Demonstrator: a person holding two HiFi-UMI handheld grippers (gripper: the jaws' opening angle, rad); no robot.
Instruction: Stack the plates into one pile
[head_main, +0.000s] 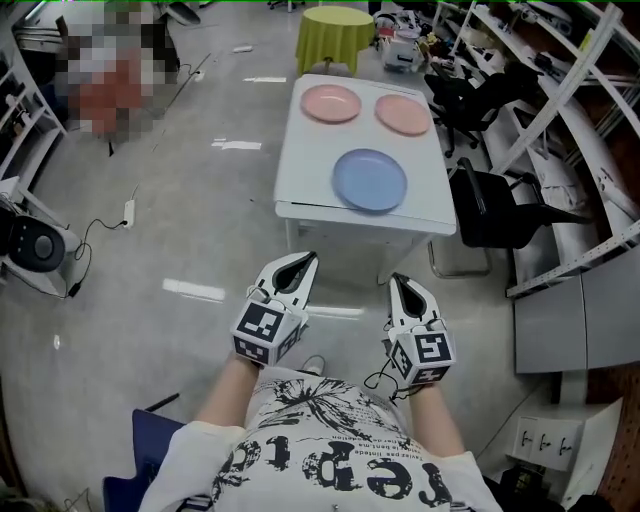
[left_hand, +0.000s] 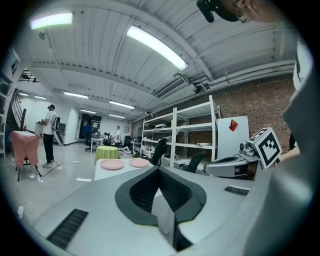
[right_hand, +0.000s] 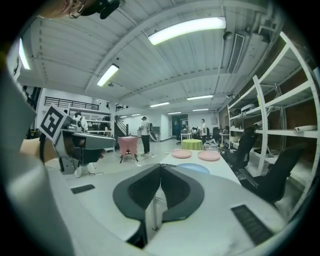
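**A:** What are the tongs doing?

**B:** Both pairs are closed tight with nothing between them. The left tongs (head_main: 306, 260) and right tongs (head_main: 397, 282) hang side by side in front of the person's chest, well short of the bench (head_main: 300, 160).

**A:** And the plates?

**B:** All three lie apart on the white bench. The blue plate (head_main: 369, 179) is by the near edge, and the left pink plate (head_main: 331, 103) and right pink plate (head_main: 403, 114) sit behind it. Nothing is stacked.

**A:** Which step, then?

**B:** The approach, I'd judge, at the very start. Next the person needs to step up to the bench, open one pair of tongs and pinch a plate by its low rim.

**A:** Any writing?

**B:** Only large black lettering on the white T-shirt (head_main: 330, 450), seen upside down. I can't read it reliably.
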